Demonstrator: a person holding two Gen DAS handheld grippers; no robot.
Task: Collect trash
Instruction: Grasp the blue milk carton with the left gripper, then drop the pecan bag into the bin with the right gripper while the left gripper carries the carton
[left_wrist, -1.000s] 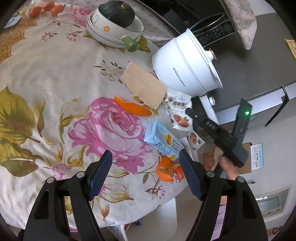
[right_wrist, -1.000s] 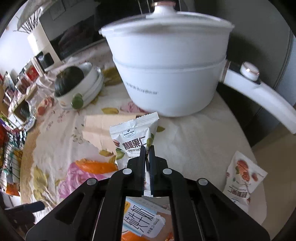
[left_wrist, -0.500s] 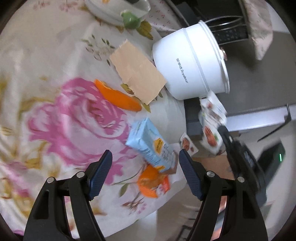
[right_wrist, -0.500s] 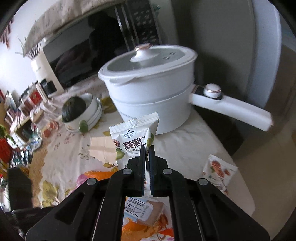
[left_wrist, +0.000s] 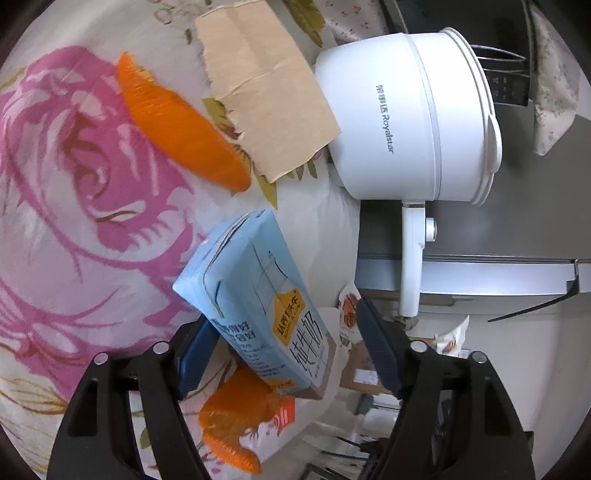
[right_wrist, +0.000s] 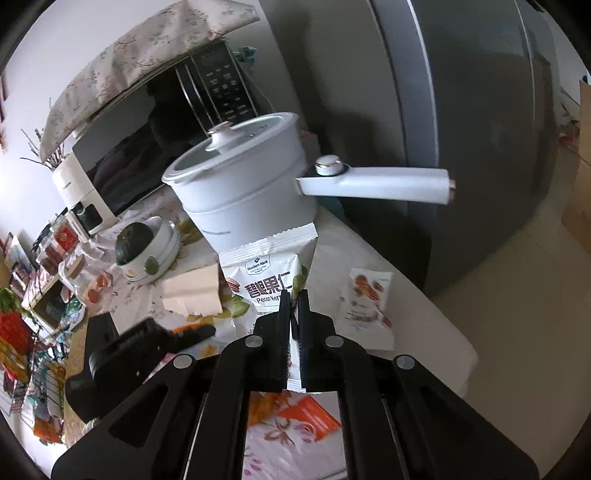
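Observation:
My left gripper (left_wrist: 284, 332) is open, its jaws on either side of a light blue milk carton (left_wrist: 255, 295) that lies on the floral tablecloth. An orange wrapper (left_wrist: 240, 424) lies under the carton's near end. My right gripper (right_wrist: 293, 299) is shut on a white pecan snack packet (right_wrist: 269, 266) and holds it above the table. Another snack packet (right_wrist: 365, 306) lies on the table's right edge. An orange peel (left_wrist: 177, 129) and a torn piece of cardboard (left_wrist: 266, 85) lie further in on the table.
A white electric pot (left_wrist: 410, 110) with a long handle (right_wrist: 376, 184) stands at the table's far edge. A bowl holding a dark squash (right_wrist: 144, 251) sits at the back left. A grey fridge (right_wrist: 461, 129) stands behind the table. The table edge (right_wrist: 443, 325) drops off to the right.
My left gripper has moved down and forward until its jaws flank the milk carton. My right gripper has lifted the pecan packet up and back from the table.

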